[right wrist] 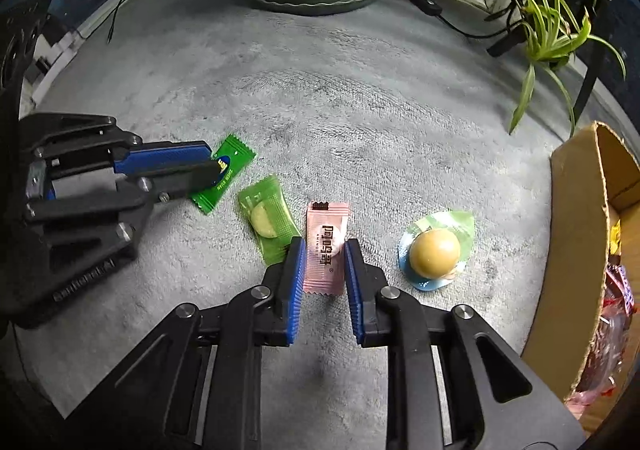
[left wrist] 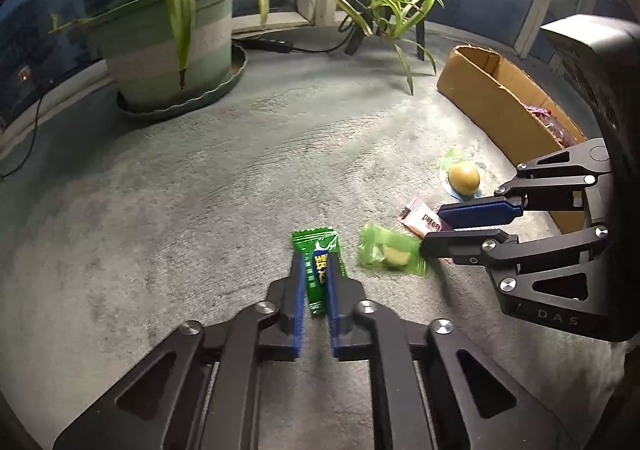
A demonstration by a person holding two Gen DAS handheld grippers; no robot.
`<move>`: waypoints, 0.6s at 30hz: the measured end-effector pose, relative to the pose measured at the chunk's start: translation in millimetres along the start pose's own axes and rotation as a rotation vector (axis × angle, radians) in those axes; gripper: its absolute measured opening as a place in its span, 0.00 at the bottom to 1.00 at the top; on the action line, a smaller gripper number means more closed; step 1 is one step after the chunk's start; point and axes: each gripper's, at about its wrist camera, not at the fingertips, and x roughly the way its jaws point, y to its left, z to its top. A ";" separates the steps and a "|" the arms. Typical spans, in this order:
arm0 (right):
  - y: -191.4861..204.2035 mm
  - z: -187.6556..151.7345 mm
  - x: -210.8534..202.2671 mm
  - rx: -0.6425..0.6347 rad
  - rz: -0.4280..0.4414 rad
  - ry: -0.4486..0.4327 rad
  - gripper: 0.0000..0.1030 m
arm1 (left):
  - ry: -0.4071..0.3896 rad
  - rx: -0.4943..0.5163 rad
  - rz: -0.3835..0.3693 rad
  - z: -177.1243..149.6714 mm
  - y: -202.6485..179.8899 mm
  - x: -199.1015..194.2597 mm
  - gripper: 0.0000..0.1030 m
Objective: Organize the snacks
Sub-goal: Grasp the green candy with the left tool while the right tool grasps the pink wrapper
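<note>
Four snacks lie on the grey carpet. My left gripper (left wrist: 315, 264) has its pads on both sides of a dark green candy packet (left wrist: 317, 266), which also shows in the right wrist view (right wrist: 224, 178). My right gripper (right wrist: 325, 250) straddles a pink sachet (right wrist: 325, 246), jaws close beside it, not clearly pressing. A light green wrapped candy (right wrist: 266, 224) lies between the two. A round yellow-brown sweet in a clear wrapper (right wrist: 435, 254) lies right of the pink sachet. The cardboard box (right wrist: 576, 234) stands at the right.
The box holds red wrapped snacks (right wrist: 614, 314). A potted spider plant in a green pot (left wrist: 168, 46) stands at the back on a saucer, its leaves hanging over the carpet. A black cable (left wrist: 276, 46) runs along the window sill.
</note>
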 end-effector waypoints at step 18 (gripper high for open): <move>-5.4 -3.9 -3.0 0.048 -0.002 -0.006 0.19 | 0.017 -0.041 -0.010 7.7 -7.4 10.7 0.21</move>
